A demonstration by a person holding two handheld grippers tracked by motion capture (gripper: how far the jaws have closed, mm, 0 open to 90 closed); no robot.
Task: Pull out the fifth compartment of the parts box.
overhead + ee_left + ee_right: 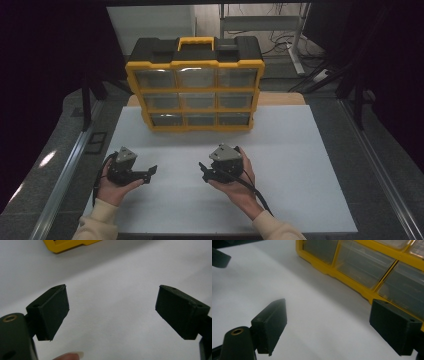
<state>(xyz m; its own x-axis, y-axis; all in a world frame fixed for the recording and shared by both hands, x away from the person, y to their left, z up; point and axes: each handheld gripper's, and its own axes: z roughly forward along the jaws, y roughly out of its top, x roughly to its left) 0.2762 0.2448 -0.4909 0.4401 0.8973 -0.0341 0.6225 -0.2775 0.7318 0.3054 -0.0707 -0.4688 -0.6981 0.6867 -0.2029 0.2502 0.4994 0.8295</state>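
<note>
White table top (280, 200) runs wide w/ dark floor and metal rails either side; far edge meets a wood strip behind the organizer (195, 85). Organizer = yellow-black case w/ 3x3 clear drawers, handle on top, standing upright at the far-centre of the table, front facing the person. Lots of bare white between it and the grippers, plus open room to both sides up to the table edges. Left gripper (150, 172) sits near the left-front part of the table, held in the left hand (112, 187), jaws pointing right toward the other one; jaws spread wide, nothing between them. In the left gripper view just white surface between the jaws, a yellow corner of the organizer (67, 243) at top. Right gripper (204, 172) is held in the right hand (237, 187) near centre-front, jaws pointing left, also spread apart and empty. Right gripper view: organizer's (367, 267) bottom drawer row close at upper right, near the right jaw but apart. Grippers face each other w/ a gap between, not touching.
</note>
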